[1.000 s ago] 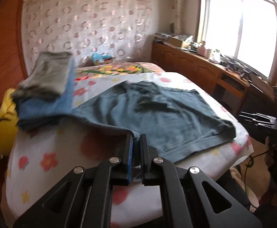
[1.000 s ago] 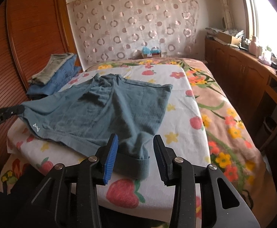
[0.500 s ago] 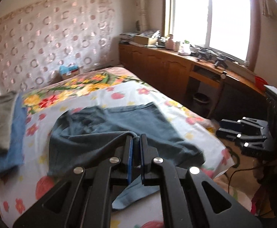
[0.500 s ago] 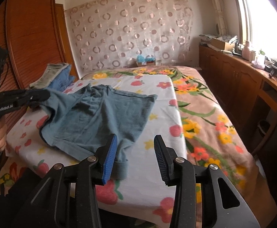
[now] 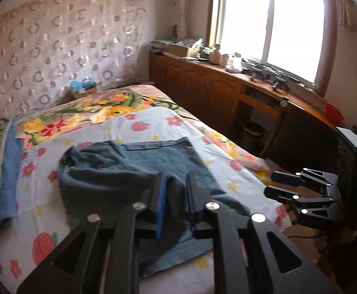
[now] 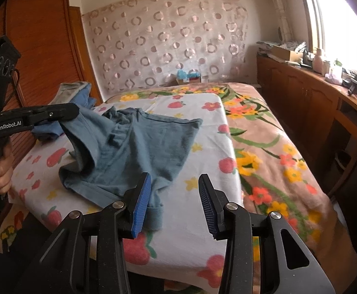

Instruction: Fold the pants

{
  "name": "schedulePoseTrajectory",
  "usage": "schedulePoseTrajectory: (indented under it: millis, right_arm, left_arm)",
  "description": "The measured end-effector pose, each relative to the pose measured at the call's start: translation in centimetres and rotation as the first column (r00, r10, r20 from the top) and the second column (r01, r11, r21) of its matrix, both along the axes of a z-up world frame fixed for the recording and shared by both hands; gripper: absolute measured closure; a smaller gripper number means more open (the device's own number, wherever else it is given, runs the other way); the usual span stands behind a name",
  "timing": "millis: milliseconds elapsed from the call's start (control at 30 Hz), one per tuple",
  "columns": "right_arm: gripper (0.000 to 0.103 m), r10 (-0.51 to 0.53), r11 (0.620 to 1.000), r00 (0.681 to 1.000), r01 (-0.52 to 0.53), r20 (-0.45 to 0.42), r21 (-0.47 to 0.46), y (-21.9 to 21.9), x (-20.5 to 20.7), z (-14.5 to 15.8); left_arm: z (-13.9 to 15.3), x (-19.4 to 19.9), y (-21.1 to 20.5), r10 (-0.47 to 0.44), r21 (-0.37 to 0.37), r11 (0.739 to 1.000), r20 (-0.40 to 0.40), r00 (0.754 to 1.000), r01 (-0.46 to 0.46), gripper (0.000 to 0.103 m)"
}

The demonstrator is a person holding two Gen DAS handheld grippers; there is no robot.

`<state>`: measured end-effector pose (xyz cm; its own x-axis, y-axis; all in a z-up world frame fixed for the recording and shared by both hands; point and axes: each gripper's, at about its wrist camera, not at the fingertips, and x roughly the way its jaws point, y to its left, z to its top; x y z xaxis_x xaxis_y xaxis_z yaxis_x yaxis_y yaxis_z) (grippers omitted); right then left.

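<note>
Pants (image 6: 139,147) half folded on the bed (image 6: 202,132), near its foot edge.

Left gripper (image 5: 176,196) has its jaws opening, with teal cloth still between the pads, and in the right wrist view that cloth hangs lifted from its tips toward the bed's left edge. Right gripper (image 6: 174,201) stands released with nothing between its blue pads (image 6: 141,203), hovering over the hem at the foot edge. A stack of folded clothes (image 6: 76,93) sits at the far left corner.

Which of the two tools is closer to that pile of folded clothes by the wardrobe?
Left tool, just in front of the folded clothes; right tool sits at the bed's near edge.
</note>
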<state>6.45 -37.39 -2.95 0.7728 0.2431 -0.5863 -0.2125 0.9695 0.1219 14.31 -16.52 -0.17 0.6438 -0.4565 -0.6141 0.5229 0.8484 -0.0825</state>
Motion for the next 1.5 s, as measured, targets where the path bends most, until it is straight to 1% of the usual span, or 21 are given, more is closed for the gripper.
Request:
schedulePoseTrajectory:
  millis: [33,200,300,400,500,667,900,967,1000,1033,1133,1200,1367,1500]
  right_arm:
    - [0.063,0.005,1.0,1.0,-0.005,0.0,0.001,0.3,0.1,0.0]
    - [0.063,0.045,0.999,0.999,-0.045,-0.004,0.004,2.5,1.1,0.0]
    - [0.063,0.073,0.997,0.997,-0.073,-0.013,0.002,3.9,1.9,-0.3]
    - [0.063,0.093,0.996,0.995,-0.093,-0.031,0.001,5.1,2.9,-0.7]
    - [0.063,0.1,0.995,0.994,-0.101,-0.049,-0.011,6.0,4.0,-1.3]
    - [0.07,0.095,0.995,0.992,-0.098,-0.088,-0.036,6.6,5.9,-2.5]
    - [0.075,0.082,0.993,0.987,-0.093,-0.135,-0.072,7.0,7.8,-3.5]
    - [0.08,0.082,0.993,0.987,-0.093,-0.141,-0.075,7.1,8.0,-3.6]
    - [0.088,0.08,0.993,0.986,-0.092,-0.143,-0.076,7.1,8.0,-3.7]
    - [0.093,0.079,0.993,0.986,-0.091,-0.145,-0.075,7.2,8.1,-3.6]
    - [0.099,0.098,0.992,0.987,-0.107,-0.127,-0.065,7.3,7.6,-3.1]
    - [0.099,0.106,0.991,0.989,-0.114,-0.101,-0.076,7.7,7.0,-2.3]
    - [0.1,0.122,0.99,0.992,-0.124,-0.026,-0.063,7.8,5.0,0.3]
    - [0.1,0.124,0.99,0.992,-0.123,0.016,-0.072,7.8,3.5,1.9]
  left_arm:
    - [-0.1,0.0,0.4,0.008,0.005,1.0,0.001,1.0,-0.008,0.077]
    - [-1.1,-0.3,3.6,0.058,0.018,0.998,0.0,0.998,-0.058,0.069]
    - [-2.4,-0.5,5.2,0.071,0.013,0.997,-0.022,0.997,-0.07,0.068]
    - [-4.1,-0.6,6.2,0.115,0.035,0.993,-0.04,0.993,-0.114,0.068]
    - [-5.8,-0.7,7.1,0.125,0.037,0.992,-0.077,0.989,-0.123,0.068]
    - [-7.8,-0.8,7.7,0.129,0.026,0.992,-0.121,0.984,-0.127,0.068]
    - [-8.9,-0.9,7.9,0.137,0.021,0.991,-0.148,0.979,-0.135,0.068]
    - [-9.1,-1.0,8.0,0.14,0.021,0.99,-0.146,0.979,-0.139,0.068]
    - [-9.1,-1.0,8.0,0.141,0.021,0.99,-0.146,0.979,-0.14,0.068]
    - [-9.1,-1.1,8.0,0.142,0.02,0.99,-0.144,0.979,-0.14,0.068]
    - [-9.0,-1.1,8.2,0.148,0.016,0.989,-0.142,0.979,-0.148,0.068]
    - [-9.0,-1.1,8.3,0.151,0.014,0.988,-0.141,0.978,-0.151,0.068]
    - [-8.5,-1.5,8.3,0.152,0.001,0.988,-0.127,0.98,-0.153,0.068]
    - [-8.0,-1.7,8.2,0.151,-0.009,0.988,-0.112,0.982,-0.153,0.068]
